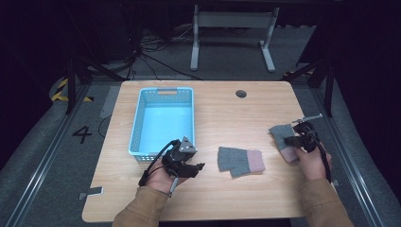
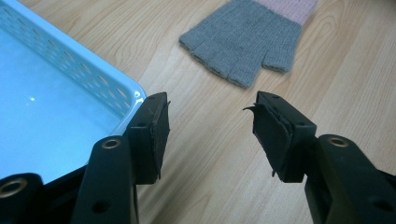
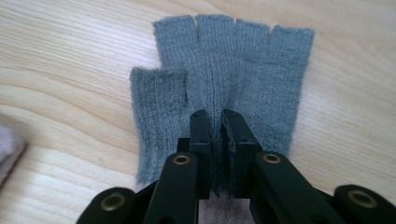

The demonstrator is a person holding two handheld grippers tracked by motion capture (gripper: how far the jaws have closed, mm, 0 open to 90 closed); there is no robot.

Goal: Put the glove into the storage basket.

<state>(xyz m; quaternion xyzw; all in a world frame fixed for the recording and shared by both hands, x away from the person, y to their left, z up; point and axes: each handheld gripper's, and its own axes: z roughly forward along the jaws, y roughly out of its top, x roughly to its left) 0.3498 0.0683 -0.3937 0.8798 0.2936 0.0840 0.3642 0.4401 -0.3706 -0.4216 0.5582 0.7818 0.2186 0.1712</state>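
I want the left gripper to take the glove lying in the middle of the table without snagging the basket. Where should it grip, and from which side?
Grip the middle glove at its pink cuff, probably coming straight down from above. It lies flat, so only a pinched-up fold gives a hold. The cuff is the end away from the blue basket; the left gripper stands open beside it.

Two grey fingerless gloves with pink cuffs, one (image 1: 240,161) beside the light-blue perforated basket (image 1: 162,123), one (image 3: 224,79) farther off, lie on the pale wood-grain bench (image 1: 222,109).
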